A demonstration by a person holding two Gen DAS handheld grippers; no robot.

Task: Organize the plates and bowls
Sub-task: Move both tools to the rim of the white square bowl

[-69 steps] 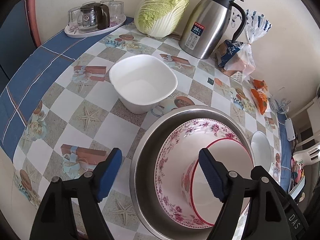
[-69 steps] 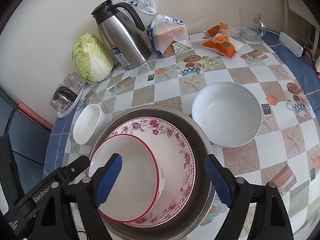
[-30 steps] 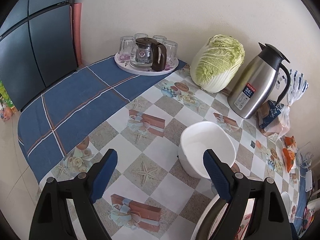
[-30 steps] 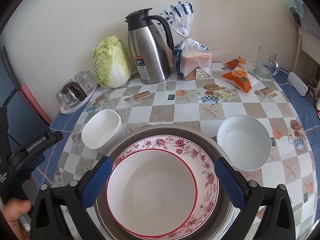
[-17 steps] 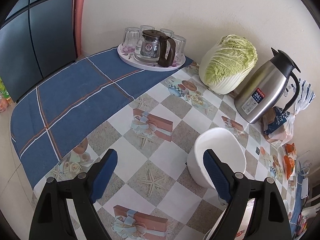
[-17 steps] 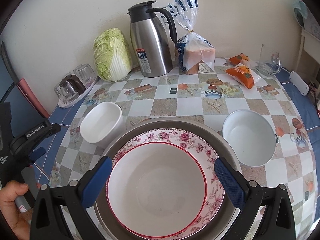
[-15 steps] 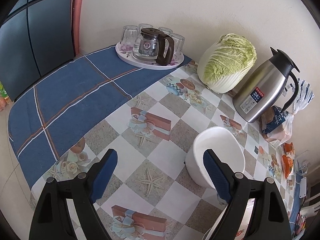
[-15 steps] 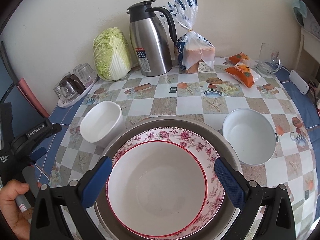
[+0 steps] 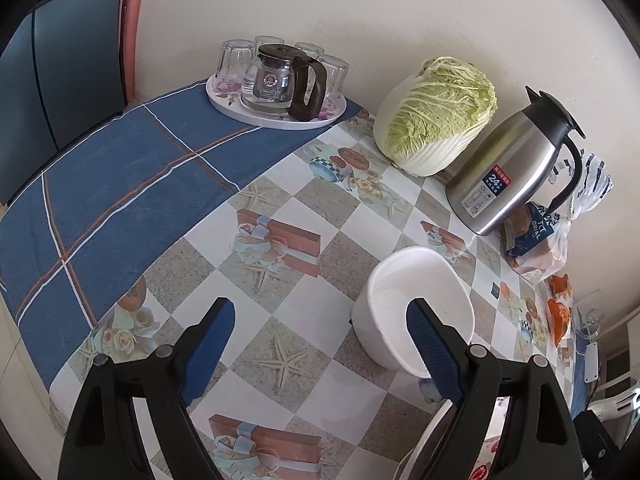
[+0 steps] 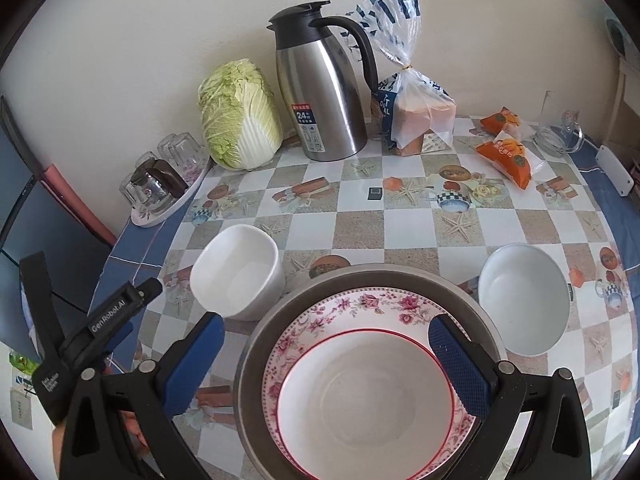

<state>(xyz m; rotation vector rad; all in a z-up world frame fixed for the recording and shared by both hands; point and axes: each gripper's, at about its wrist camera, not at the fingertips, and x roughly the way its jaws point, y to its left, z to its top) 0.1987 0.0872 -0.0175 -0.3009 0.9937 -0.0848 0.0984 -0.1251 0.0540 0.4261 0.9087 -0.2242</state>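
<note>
The left gripper [image 9: 316, 354] hangs over the table [image 9: 280, 288] with its jaws spread and nothing between them; its right finger is just before the square white bowl [image 9: 412, 308]. The right gripper [image 10: 326, 354] is also spread and empty, above the red-rimmed bowl [image 10: 366, 404], which sits in the flowered bowl [image 10: 320, 316] inside the steel basin [image 10: 360, 276] at the near edge. The round white bowl [image 10: 524, 304] stands just beside the basin.

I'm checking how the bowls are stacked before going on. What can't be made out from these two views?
- Steel basin: near rim cut by the right wrist view's bottom edge.
- Red-rimmed bowl: its underside is hidden inside the floral bowl.
- Square white bowl: near rim behind the left gripper's finger.
- Stack, left wrist view: only a sliver at the bottom edge.
</note>
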